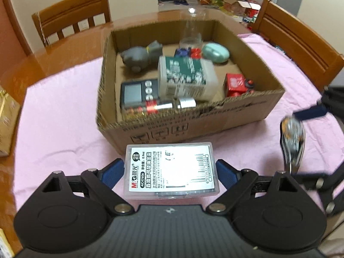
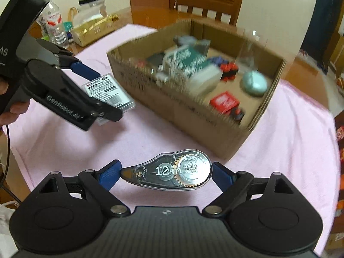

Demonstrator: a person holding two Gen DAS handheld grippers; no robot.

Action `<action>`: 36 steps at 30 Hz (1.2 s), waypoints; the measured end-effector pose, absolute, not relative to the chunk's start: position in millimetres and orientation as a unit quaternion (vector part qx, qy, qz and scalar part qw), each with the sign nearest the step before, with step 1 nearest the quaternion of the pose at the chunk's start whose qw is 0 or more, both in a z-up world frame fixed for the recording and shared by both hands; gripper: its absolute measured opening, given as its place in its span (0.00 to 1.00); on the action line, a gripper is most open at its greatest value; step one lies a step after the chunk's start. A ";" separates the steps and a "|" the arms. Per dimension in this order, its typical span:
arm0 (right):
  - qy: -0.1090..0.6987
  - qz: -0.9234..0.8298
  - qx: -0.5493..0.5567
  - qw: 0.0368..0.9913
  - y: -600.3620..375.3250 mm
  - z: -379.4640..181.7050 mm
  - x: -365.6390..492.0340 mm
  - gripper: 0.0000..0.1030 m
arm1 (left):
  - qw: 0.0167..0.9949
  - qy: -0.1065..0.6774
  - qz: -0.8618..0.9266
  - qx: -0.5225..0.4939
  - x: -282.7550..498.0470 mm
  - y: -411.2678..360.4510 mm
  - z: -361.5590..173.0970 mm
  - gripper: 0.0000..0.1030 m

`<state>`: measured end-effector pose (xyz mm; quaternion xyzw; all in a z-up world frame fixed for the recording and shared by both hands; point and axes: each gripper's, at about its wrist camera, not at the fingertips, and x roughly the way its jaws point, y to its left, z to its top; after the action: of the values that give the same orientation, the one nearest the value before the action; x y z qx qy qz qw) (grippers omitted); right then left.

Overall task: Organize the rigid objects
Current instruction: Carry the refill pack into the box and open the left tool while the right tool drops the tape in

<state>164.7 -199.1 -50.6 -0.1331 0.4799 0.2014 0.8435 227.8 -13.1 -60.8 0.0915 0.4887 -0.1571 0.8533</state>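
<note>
- At six o'clock in the left wrist view, the left gripper [image 1: 171, 171] has its blue fingers [image 1: 112, 173] spread fairly wide and pressed against the two short sides of a clear plastic refill case [image 1: 171, 169], which they hold flat, label up.
- Beyond it, at twelve o'clock, the open cardboard box [image 1: 215, 116] sits on the pink cloth [image 1: 64, 107]; inside lie a grey plush toy [image 1: 139, 57], a white tub with a green label [image 1: 186, 76], a calculator [image 1: 137, 91], a mint-green case [image 1: 216, 52] and a red packet [image 1: 235, 83].
- At six o'clock in the right wrist view, the right gripper [image 2: 166, 175] pinches a correction tape dispenser [image 2: 172, 173] end to end: one pad at its pointed tip, the other at its rounded end, fingers well apart.
- From that camera the left gripper appears at nine o'clock, a hand [image 2: 8, 99] on its handle, the case clamped clear of the cloth.
- Blurred, the box lies at one o'clock there, near both held items but touching neither.
</note>
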 end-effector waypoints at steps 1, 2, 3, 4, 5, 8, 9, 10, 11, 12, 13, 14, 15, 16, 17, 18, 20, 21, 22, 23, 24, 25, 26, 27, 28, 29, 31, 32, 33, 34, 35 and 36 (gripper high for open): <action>0.474 0.204 -0.135 0.846 -199.5 -44.1 165.0 0.90 | 0.854 0.486 -0.161 0.091 227.1 -11.5 -54.9 0.88; 0.467 0.207 -0.137 0.849 -200.1 -36.2 166.2 0.90 | 0.855 0.483 -0.164 0.093 226.5 -10.3 -48.2 0.88; 0.459 0.209 -0.140 0.852 -201.1 -28.2 169.0 0.90 | 0.857 0.478 -0.165 0.095 225.7 -8.8 -41.7 0.88; 0.452 0.210 -0.144 0.855 -202.1 -21.6 172.4 0.90 | 0.860 0.472 -0.167 0.099 225.8 -8.5 -34.8 0.88; 0.445 0.209 -0.148 0.858 -203.7 -16.0 176.6 0.90 | 0.862 0.468 -0.167 0.102 226.4 -8.4 -29.8 0.88; 0.422 0.201 -0.160 0.869 -207.5 -3.2 195.4 0.90 | 0.867 0.455 -0.172 0.107 230.9 -8.9 -14.6 0.88; 0.416 0.198 -0.165 0.872 -208.1 -1.4 201.6 0.90 | 0.869 0.451 -0.173 0.108 233.8 -9.4 -10.6 0.88; 0.410 0.195 -0.168 0.875 -208.8 -0.3 208.8 0.90 | 0.871 0.446 -0.173 0.107 237.4 -10.5 -6.9 0.88; 0.407 0.193 -0.170 0.877 -209.5 0.0 216.1 0.90 | 0.874 0.442 -0.172 0.108 242.4 -11.8 -3.7 0.88; 0.406 0.194 -0.168 0.877 -210.2 -1.1 225.3 0.90 | 0.876 0.438 -0.171 0.109 247.0 -13.2 -1.3 0.88; 0.404 0.193 -0.169 0.878 -210.8 -3.0 233.2 0.90 | 0.878 0.434 -0.169 0.110 252.6 -14.7 0.6 0.88; 0.403 0.190 -0.172 0.879 -210.6 -6.5 241.1 0.90 | 0.881 0.429 -0.167 0.111 258.5 -16.8 1.9 0.88; 0.404 0.187 -0.174 0.878 -210.4 -11.6 251.1 0.90 | 0.882 0.426 -0.165 0.112 263.2 -19.0 2.5 0.88; 0.407 0.185 -0.174 0.878 -211.5 -15.9 258.1 0.90 | 0.883 0.425 -0.164 0.113 269.1 -20.9 2.7 0.88; 0.409 0.182 -0.172 0.878 -211.8 -20.6 266.2 0.90 | 0.884 0.422 -0.164 0.114 275.8 -23.6 2.7 0.88; 0.411 0.180 -0.169 0.877 -212.3 -25.0 273.5 0.90 | 0.885 0.421 -0.164 0.115 281.4 -25.5 2.5 0.88; 0.415 0.176 -0.165 0.877 -212.4 -32.4 282.8 0.90 | 0.887 0.417 -0.162 0.117 294.2 -30.8 1.4 0.88; 0.416 0.173 -0.164 0.878 -212.8 -35.3 286.9 0.91 | 0.887 0.414 -0.163 0.119 299.1 -33.3 0.4 0.88; 0.419 0.172 -0.163 0.876 -213.2 -37.2 289.7 0.97 | 0.888 0.412 -0.163 0.120 305.5 -35.8 -0.5 0.88; 0.421 0.171 -0.160 0.876 -213.8 -38.4 291.6 1.00 | 0.889 0.411 -0.163 0.121 312.2 -38.2 -1.5 0.88; 0.418 0.169 -0.158 0.878 -214.6 -38.1 291.2 1.00 | 0.889 0.410 -0.162 0.121 317.8 -40.2 -2.5 0.88; 0.417 0.168 -0.156 0.879 -215.9 -37.3 290.1 1.00 | 0.890 0.408 -0.163 0.120 325.0 -42.9 -3.5 0.88; 0.418 0.166 -0.154 0.880 -217.1 -36.5 288.5 1.00 | 0.891 0.405 -0.164 0.121 330.2 -45.3 -4.3 0.88; 0.418 0.162 -0.152 0.881 -219.0 -35.3 285.6 1.00 | 0.892 0.404 -0.165 0.121 336.0 -47.8 -5.5 0.88; 0.417 0.159 -0.149 0.882 -221.4 -34.0 282.8 1.00 | 0.892 0.403 -0.166 0.121 343.2 -51.5 -7.1 0.88; 0.418 0.156 -0.144 0.883 -223.7 -33.1 279.9 1.00 | 0.892 0.403 -0.166 0.122 350.3 -55.7 -9.4 0.88; 0.423 0.148 -0.132 0.884 -228.4 -32.0 274.9 1.00 | 0.891 0.405 -0.167 0.124 363.1 -63.9 -14.7 0.88; 0.425 0.146 -0.126 0.885 -230.5 -31.6 272.4 1.00 | 0.890 0.405 -0.167 0.126 370.6 -68.5 -18.4 0.88; 0.426 0.142 -0.118 0.885 -232.7 -31.1 269.8 1.00 | 0.890 0.406 -0.164 0.127 378.0 -72.8 -22.4 0.88; 0.428 0.138 -0.113 0.886 -234.5 -30.6 267.2 1.00 | 0.890 0.407 -0.162 0.127 382.6 -75.0 -25.5 0.88; 0.429 0.134 -0.109 0.887 -235.8 -29.9 265.0 1.00 | 0.892 0.404 -0.160 0.125 388.3 -77.4 -28.6 0.88; 0.427 0.131 -0.104 0.889 -237.5 -28.9 262.3 1.00 | 0.894 0.401 -0.158 0.125 393.3 -79.4 -31.3 0.89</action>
<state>262.3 -237.5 -28.9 -0.1037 0.4272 0.1311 0.8886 393.3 -79.4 -31.3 0.1250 0.4008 -0.1581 0.8937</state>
